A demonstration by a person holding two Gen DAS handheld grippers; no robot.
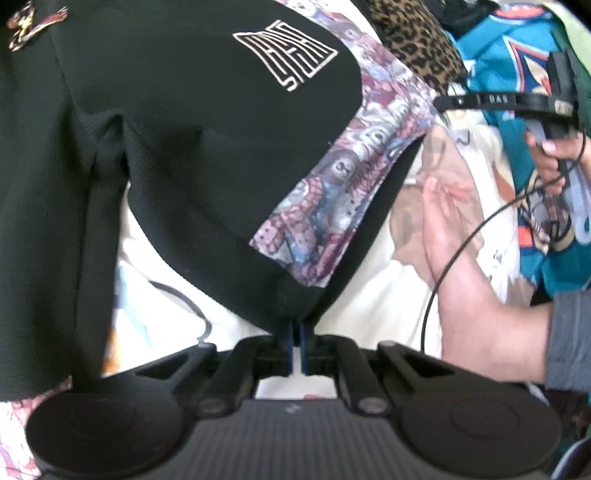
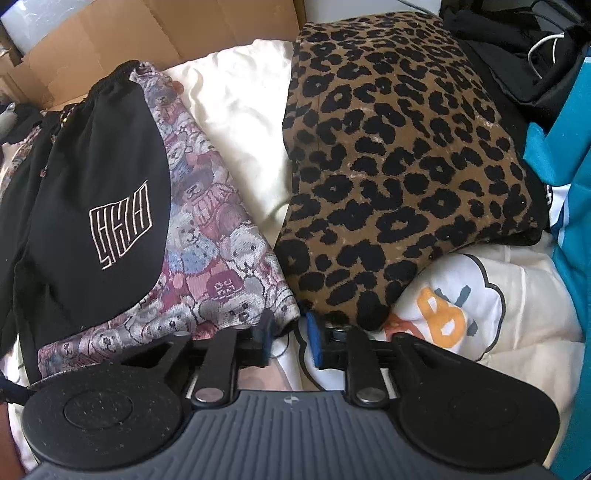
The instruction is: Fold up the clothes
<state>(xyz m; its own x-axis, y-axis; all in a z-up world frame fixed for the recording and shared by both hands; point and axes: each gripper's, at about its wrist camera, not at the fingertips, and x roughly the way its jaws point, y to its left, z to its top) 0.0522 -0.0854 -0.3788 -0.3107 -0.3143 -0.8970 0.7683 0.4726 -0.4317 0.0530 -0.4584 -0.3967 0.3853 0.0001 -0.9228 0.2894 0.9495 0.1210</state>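
A black garment [image 1: 207, 155] with a white line logo [image 1: 286, 55] and a teddy-bear patterned panel [image 1: 332, 206] lies spread on the bed. My left gripper [image 1: 295, 347] is shut on its black lower corner, and the cloth rises from the blue pads. In the right wrist view the same garment [image 2: 99, 206] lies at the left, with its patterned hem [image 2: 229, 266] ending beside my right gripper [image 2: 290, 338]. That gripper is open, its blue pads apart over white bedding with nothing pressed between them. A hand [image 1: 554, 155] holds the right gripper [image 1: 443, 102] at the far right.
A leopard-print cushion [image 2: 399, 166] lies right of the garment. White bedding [image 2: 236, 110] with a cartoon print [image 2: 447, 317] lies under both. Teal jersey fabric [image 1: 517, 66] piles at the right. Cardboard [image 2: 155, 29] stands behind. A bare limb with a grey cuff [image 1: 480, 295] and a black cable [image 1: 461, 243] rest nearby.
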